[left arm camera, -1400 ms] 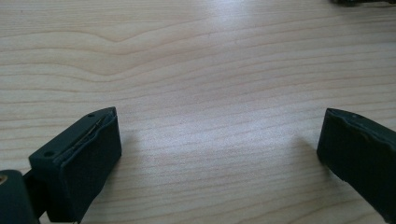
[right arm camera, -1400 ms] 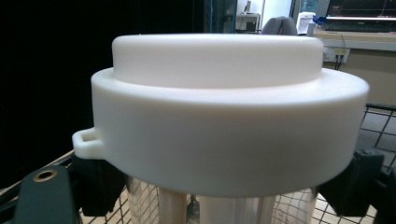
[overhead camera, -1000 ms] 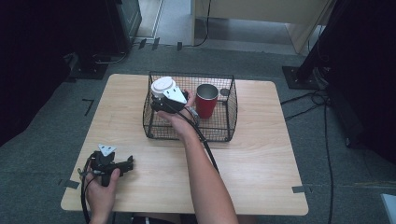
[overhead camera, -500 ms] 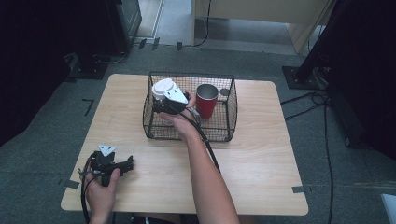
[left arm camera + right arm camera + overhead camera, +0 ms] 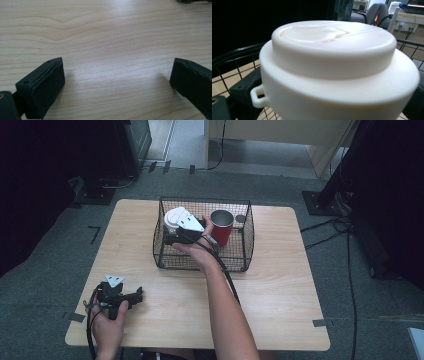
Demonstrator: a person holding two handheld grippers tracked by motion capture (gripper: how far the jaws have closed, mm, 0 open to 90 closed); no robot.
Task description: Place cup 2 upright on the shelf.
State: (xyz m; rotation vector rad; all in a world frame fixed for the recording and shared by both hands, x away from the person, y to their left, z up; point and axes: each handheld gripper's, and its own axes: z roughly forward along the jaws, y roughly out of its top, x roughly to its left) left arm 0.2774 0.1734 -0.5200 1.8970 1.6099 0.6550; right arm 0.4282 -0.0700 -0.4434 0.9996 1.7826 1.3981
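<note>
A white lidded container (image 5: 175,217) hangs over the left half of a black wire basket (image 5: 241,255), with my right gripper (image 5: 173,229) shut on it. In the right gripper view the container (image 5: 332,62) is very close, with a small loop at its left side, and a black jaw shows on each side of it. A red cup (image 5: 221,228) stands upright in the basket, just right of the hand. My left gripper (image 5: 136,296) rests on the table near the front left corner. Its jaws (image 5: 117,82) are wide open over bare wood.
The light wooden table (image 5: 280,285) has free room in front of and right of the basket. Cables and dark stands lie on the grey floor around the table. The right forearm reaches from the front edge up to the basket.
The right gripper with the white container has shifted very slightly left and down in the basket. The left gripper has not moved.
</note>
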